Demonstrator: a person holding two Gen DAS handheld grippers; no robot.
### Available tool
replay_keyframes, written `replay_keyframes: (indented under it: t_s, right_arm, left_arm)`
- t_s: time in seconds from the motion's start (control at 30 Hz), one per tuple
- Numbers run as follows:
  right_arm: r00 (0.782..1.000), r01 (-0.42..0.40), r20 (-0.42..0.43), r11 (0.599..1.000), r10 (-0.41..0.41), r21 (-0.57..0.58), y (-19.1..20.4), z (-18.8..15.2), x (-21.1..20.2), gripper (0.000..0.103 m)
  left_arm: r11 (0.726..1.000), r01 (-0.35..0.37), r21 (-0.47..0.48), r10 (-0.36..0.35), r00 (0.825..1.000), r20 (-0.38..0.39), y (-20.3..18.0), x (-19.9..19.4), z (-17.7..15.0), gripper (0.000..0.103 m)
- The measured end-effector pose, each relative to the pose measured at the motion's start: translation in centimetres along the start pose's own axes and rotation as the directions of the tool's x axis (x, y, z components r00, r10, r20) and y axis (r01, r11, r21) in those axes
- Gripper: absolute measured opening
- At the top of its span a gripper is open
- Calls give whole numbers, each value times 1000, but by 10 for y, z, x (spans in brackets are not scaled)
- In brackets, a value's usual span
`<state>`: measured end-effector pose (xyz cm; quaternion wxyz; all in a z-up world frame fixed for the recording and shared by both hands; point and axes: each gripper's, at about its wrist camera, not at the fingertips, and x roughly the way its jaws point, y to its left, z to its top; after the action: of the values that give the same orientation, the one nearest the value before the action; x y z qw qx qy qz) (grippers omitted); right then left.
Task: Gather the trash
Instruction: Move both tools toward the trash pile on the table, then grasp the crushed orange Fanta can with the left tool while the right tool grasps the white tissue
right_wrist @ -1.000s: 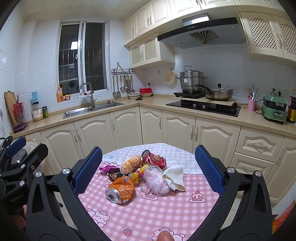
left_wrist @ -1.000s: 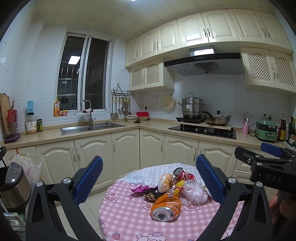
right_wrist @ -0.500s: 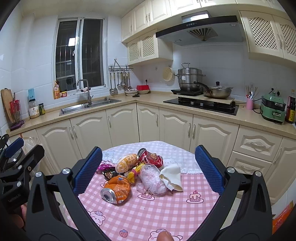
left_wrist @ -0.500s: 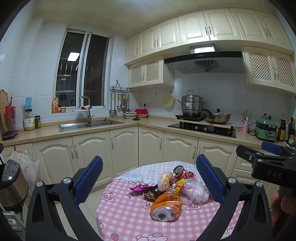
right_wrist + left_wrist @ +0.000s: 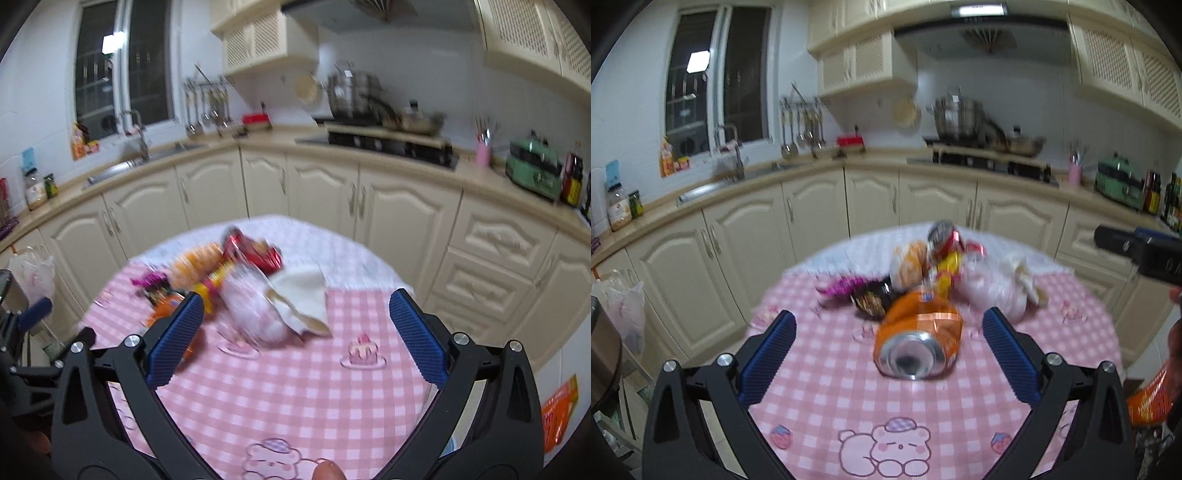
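Left wrist view: left gripper spread wide, nothing between the blue pads. Crushed orange can lies on its side on the pink checked table, open end toward the camera, centred in the gap and touching neither pad. Behind it sits the trash pile: dark wrapper, purple wrapper, red can, clear bag. Right gripper shows at the right edge, above the table rim. Picture blurred.

Right wrist view: right gripper also wide open and empty. Clear bag and white napkin lie just ahead, between the pads. Orange can is partly hidden behind the left pad. Red can lies at the far side of the pile. Left gripper sits at the left edge.
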<state>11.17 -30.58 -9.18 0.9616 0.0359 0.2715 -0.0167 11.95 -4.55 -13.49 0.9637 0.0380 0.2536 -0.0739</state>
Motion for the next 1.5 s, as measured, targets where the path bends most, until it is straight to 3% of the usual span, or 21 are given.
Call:
replay_keyframes:
  t_s: [0.37, 0.53, 0.63, 0.87, 0.9, 0.97, 1.0, 1.03, 1.27, 1.5]
  right_arm:
    - [987, 19, -162, 1000, -19, -4, -14, -28, 69, 98]
    - [980, 4, -197, 1000, -3, 2, -16, -30, 93, 98]
    - [980, -20, -200, 1000, 21, 5, -14, -23, 110, 98]
    - [962, -63, -263, 997, 72, 41, -14, -7, 169, 98]
    - [959, -72, -272, 996, 84, 55, -17, -8, 173, 94]
    - [945, -146, -273, 979, 180, 143, -27, -10, 175, 60]
    - [944, -150, -270, 975, 191, 167, -31, -12, 173, 44]
    - [948, -136, -265, 977, 177, 164, -34, -13, 170, 38]
    - [948, -185, -227, 965, 225, 186, -47, -17, 144, 35]
    - [957, -160, -219, 975, 191, 153, -46, -11, 143, 35]
  left_arm:
    - [998, 56, 29, -49, 976, -210, -20, 111, -11, 99]
    - [996, 90, -16, -91, 939, -332, -22, 147, -11, 99]
    - [992, 121, -39, -127, 926, -355, -23, 158, -10, 98]
    - [986, 165, -31, -166, 928, -333, -24, 153, -10, 96]
    - [985, 169, -32, -170, 928, -331, -24, 152, -10, 96]
    - [983, 177, -40, -181, 929, -324, -23, 150, -11, 96]
    - [983, 178, -43, -183, 929, -321, -22, 148, -11, 96]
    - [982, 181, -49, -187, 930, -317, -21, 146, -11, 96]
    - [977, 203, -68, -214, 934, -287, -14, 130, -15, 96]
    - [974, 212, -78, -226, 937, -266, -12, 118, -18, 96]
